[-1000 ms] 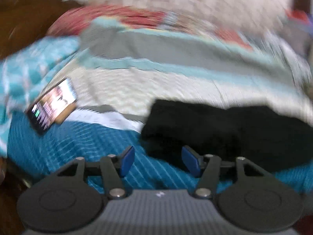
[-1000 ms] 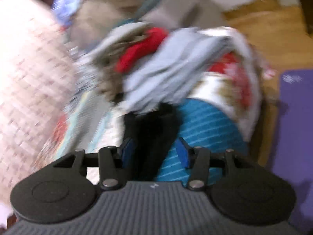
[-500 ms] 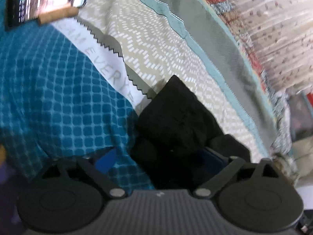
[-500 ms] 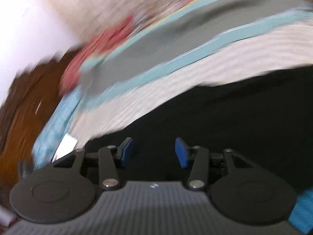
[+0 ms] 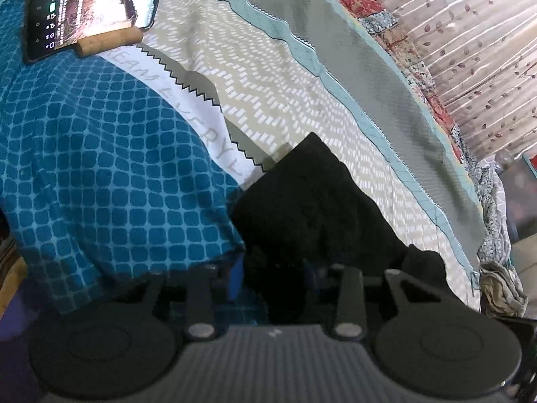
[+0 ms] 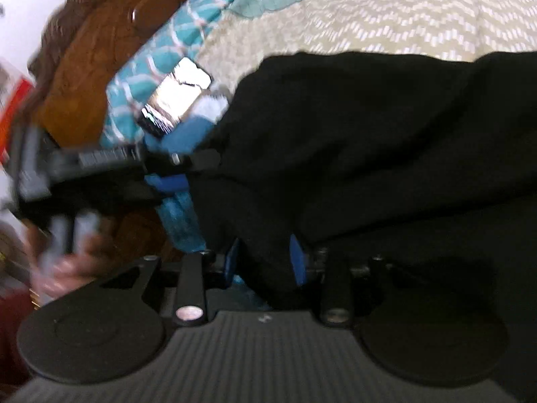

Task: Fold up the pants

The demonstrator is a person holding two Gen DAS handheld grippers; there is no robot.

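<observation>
From the left wrist view, the left tool point(image 5: 273, 280) pointed forward and down over the near edge of the bed point(image 5: 302, 107), its body tilted so the bedspread ran diagonally across the picture; its two blue-padded fingers point(image 5: 235, 280) stood on either side of a bunched edge of the black pants point(image 5: 312, 208), with cloth filling the gap between them; the right pad was lost in the dark fabric, so whether the tool was pressing the cloth or merely around it could not be told; the pants lay in a folded heap on the beige zigzag part of the bedspread, beside its blue checked part point(image 5: 100, 154); a phone point(image 5: 90, 10) with a lit screen rested well apart at the far left, propped on a small wooden block point(image 5: 109, 42); a leaf-patterned curtain point(image 5: 470, 43) hung along the far side of the bed.

From the right wrist view, which was blurred, the right tool point(image 6: 265, 263) reached low over the pants point(image 6: 369, 141), which spread wide across the bed point(image 6: 369, 27); a fold of black cloth sat between its blue pads point(image 6: 298, 262), which were fairly near one another, though a firm clamp could not be told; the left tool point(image 6: 167, 171) showed at the left, held level at the pants' edge, with the person's hand point(image 6: 63, 262) beneath it; the phone point(image 6: 174, 97) lay just beyond; a brown headboard point(image 6: 100, 50) stood behind.
</observation>
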